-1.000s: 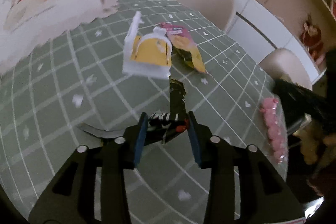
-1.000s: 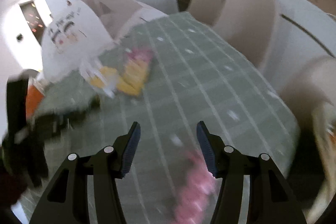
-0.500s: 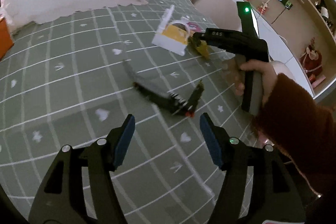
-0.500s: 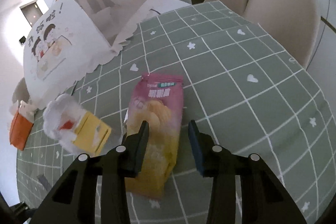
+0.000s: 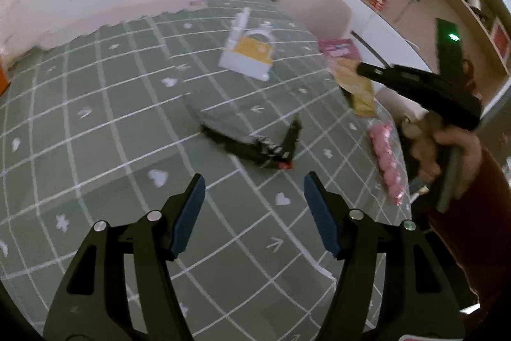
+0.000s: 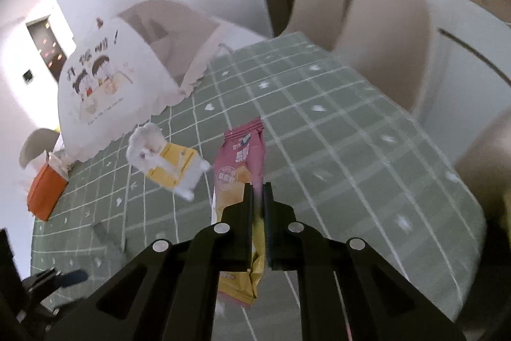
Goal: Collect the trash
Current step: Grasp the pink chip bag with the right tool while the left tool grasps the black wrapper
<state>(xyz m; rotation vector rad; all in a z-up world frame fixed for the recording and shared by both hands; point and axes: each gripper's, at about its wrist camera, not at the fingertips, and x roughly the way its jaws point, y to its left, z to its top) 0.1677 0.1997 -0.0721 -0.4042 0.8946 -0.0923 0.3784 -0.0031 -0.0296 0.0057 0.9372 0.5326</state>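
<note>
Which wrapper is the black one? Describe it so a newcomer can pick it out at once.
Start at the green checked tablecloth. Just ahead of the open left gripper lies the black wrapper, flat and apart from the jaws. Its neighbours are a yellow-and-white carton and a pack of pink sweets; it alone is dark, bent into a V, with a red spot at the bend.

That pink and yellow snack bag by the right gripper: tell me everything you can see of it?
The snack bag is a flat, crinkly foil-like packet, pink at its crimped top and yellow toward the bottom, with a round stamp and a picture of chips printed on it. It looks limp. The right gripper has just been closing and is now shut on its right edge, so the bag appears lifted off the green checked tablecloth. From the left wrist view it hangs below that gripper, near the table's far edge.
</note>
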